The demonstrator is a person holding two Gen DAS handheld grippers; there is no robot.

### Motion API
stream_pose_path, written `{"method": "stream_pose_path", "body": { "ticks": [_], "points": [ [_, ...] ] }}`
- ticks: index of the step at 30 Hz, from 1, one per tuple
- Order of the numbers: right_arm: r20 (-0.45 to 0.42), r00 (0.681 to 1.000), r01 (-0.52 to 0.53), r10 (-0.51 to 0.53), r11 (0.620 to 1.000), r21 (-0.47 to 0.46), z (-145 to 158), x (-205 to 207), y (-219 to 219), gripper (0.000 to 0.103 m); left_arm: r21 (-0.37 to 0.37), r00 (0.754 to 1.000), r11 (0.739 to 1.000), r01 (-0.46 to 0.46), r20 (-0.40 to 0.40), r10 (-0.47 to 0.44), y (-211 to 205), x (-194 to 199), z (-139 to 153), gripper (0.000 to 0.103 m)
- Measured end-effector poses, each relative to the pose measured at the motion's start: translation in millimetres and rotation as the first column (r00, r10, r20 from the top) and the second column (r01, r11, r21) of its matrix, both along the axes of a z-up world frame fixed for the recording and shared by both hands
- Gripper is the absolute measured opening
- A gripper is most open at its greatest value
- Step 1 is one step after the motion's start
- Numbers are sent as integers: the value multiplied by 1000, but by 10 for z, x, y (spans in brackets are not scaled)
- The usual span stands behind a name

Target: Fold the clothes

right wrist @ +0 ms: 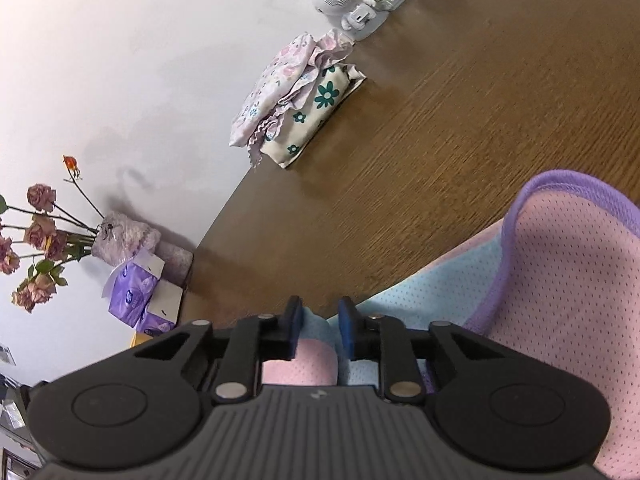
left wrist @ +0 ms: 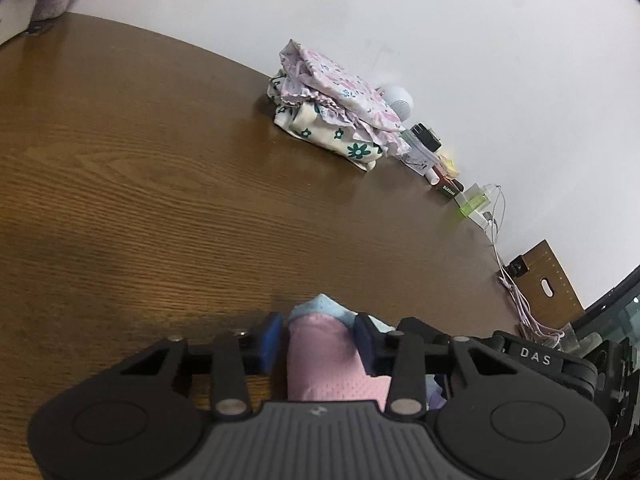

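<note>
On the brown table [left wrist: 160, 168], well in front of the folded flower clothes [left wrist: 332, 108], the pink top [left wrist: 320, 360] is pinched by the left gripper [left wrist: 320, 340]; a blue-pink edge is pinched by the right gripper [right wrist: 319, 328]. A fold seems started; next, both edges would be carried over together

"DAS" is read in white letters on the black housing [left wrist: 536, 354] at the right edge of the left wrist view. Other labels are illegible.
</note>
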State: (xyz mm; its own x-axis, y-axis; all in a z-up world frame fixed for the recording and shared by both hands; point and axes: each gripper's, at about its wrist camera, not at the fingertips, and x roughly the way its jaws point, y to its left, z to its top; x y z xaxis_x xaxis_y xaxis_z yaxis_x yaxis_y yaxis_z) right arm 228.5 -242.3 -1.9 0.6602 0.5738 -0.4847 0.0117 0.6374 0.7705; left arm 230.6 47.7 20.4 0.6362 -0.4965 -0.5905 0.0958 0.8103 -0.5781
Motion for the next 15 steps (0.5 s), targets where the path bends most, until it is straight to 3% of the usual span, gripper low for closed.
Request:
{"method": "stream_pose_path", "body": {
  "ticks": [7,9,11,12,13,15],
  "points": [
    [-7,1000,8,-8,1000,15,-24,9,-1,3,9,1000,1000,8,3,-8,-27,-26,-5,31],
    [-1,1000,7,-7,1000,17,-23,4,-10,4,-9,1000,1000,1,-2,-1,3,-42,-5,41],
    [3,1000,6,-6,1000,24,-30,-3,-28,13,-12,1000,1000,-11,9,11,39,-88,17,58],
    [7,1000,6,-6,1000,27,-30,-10,-39,36,-11,1000,1000,-19,17,19,57,-116,32,61],
    [23,1000,12,-12,1000,28,-13,-42,-67,42,-10,999,1000,-23,23,23,74,-141,44,64],
    [50,999,17,-18,1000,20,30,-107,-108,43,-12,999,1000,-26,23,27,102,-181,56,67]
  ]
}}
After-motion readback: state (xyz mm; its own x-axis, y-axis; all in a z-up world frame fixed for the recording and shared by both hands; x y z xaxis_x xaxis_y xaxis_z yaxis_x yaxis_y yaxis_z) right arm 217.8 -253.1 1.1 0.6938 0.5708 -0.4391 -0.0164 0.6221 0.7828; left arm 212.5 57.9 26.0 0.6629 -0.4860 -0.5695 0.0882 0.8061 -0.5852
